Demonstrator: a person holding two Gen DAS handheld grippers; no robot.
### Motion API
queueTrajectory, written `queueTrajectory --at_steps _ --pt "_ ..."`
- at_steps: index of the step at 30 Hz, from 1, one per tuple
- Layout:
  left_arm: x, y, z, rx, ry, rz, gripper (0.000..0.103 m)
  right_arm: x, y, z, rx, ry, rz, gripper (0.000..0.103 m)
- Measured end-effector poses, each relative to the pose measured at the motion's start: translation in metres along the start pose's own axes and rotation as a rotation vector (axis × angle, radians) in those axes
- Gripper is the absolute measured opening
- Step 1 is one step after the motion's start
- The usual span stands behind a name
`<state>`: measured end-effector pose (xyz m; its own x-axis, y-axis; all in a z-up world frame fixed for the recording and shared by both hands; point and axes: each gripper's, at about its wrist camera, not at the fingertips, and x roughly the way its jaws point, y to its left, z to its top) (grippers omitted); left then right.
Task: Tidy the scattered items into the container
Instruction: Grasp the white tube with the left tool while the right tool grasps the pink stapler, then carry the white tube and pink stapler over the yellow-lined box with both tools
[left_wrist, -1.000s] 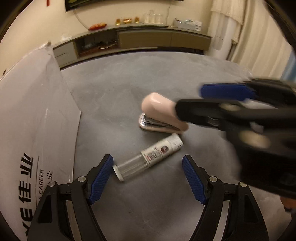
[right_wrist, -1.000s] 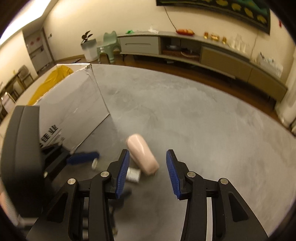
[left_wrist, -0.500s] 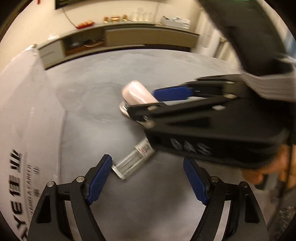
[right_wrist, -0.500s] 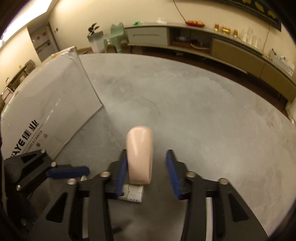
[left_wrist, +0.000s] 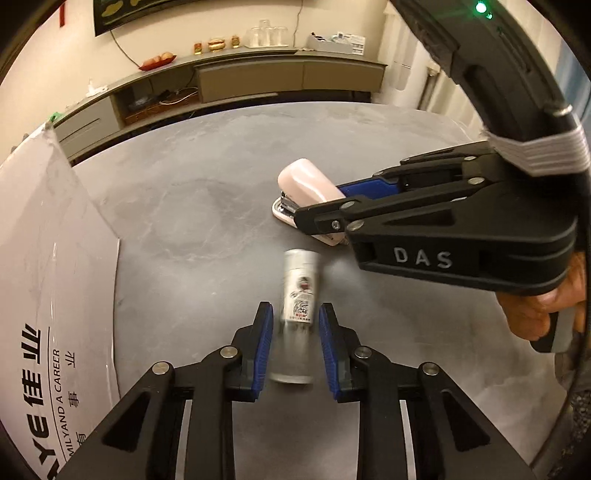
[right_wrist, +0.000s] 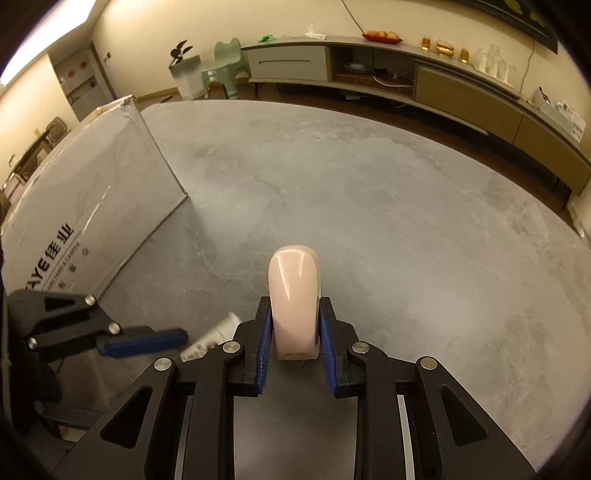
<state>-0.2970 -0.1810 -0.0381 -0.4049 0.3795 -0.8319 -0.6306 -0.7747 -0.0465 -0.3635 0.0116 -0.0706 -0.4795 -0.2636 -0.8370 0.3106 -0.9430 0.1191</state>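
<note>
Pink stapler (right_wrist: 294, 295) sits clamped between the blue pads of the right tool (right_wrist: 294, 334), both pads pressed flat on its sides, nose pointing to 12 o'clock in the right wrist view. In the left wrist view the same stapler (left_wrist: 306, 186) rests with its base on the grey desk (left_wrist: 192, 206) at about 1 o'clock, the right tool (left_wrist: 341, 197) reaching in from 3 o'clock with a hand (left_wrist: 535, 314) on its handle.

Left tool (left_wrist: 294, 345) has its pads drawn in close around a clear glue stick (left_wrist: 300, 295) with a white printed label. The tube is motion-blurred, lying lengthwise toward 12 o'clock, cap end away from the camera. Left pad looks touching it, right pad is just beside with a thin gap, so cannot tell if the grip is firm. Tube lies on or just above the desk, cannot tell which.

In the right wrist view the left tool (right_wrist: 144, 341) shows at 9 o'clock, one blue pad visible, and a bit of the glue stick (right_wrist: 210, 338) pokes out behind it, blurred.

White cardboard box (left_wrist: 48, 295) with black print stands at 9 o'clock in the left view, its side wall facing the tools, well apart from both items. Same box (right_wrist: 85, 206) at 10 o'clock in the right view.

Long low cabinet (right_wrist: 406, 74) runs along the far wall at 12 to 2 o'clock.
</note>
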Motion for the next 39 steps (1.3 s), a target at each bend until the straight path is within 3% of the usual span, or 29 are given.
queueTrajectory --at_steps 2,4,5,6,8,9,17,27,39 --pt "-0.001 -0.005 -0.001 0.025 -0.016 0.040 0.033 -0.002 -0.003 -0.003 -0.003 -0.002 0.002 0.025" --pt "0.001 -0.002 -0.003 0.012 -0.021 0.057 0.051 -0.003 -0.005 -0.006 -0.002 -0.009 0.009 0.026" --pt "0.002 0.002 -0.005 -0.008 -0.027 0.047 0.051 -0.003 -0.005 -0.007 -0.001 -0.017 0.006 0.026" --pt "0.002 0.006 -0.006 -0.028 -0.027 0.031 0.051 -0.003 -0.005 -0.008 0.003 -0.024 0.003 0.026" --pt "0.006 0.005 -0.001 -0.033 -0.028 0.031 0.022 -0.003 -0.005 -0.011 0.015 -0.030 0.007 0.027" --pt "0.006 0.005 -0.001 -0.034 -0.026 0.027 0.020 -0.003 -0.005 -0.011 0.023 -0.030 0.014 0.025" --pt "0.005 -0.007 0.007 -0.017 -0.022 0.027 0.020 -0.016 -0.006 -0.016 0.041 -0.034 0.014 0.024" --pt "-0.031 -0.014 0.015 -0.031 -0.089 -0.023 0.020 -0.050 -0.015 -0.018 0.116 -0.056 -0.028 0.024" --pt "-0.074 -0.017 0.013 -0.047 -0.144 -0.081 0.020 -0.095 0.025 -0.022 0.138 -0.109 -0.062 0.024"
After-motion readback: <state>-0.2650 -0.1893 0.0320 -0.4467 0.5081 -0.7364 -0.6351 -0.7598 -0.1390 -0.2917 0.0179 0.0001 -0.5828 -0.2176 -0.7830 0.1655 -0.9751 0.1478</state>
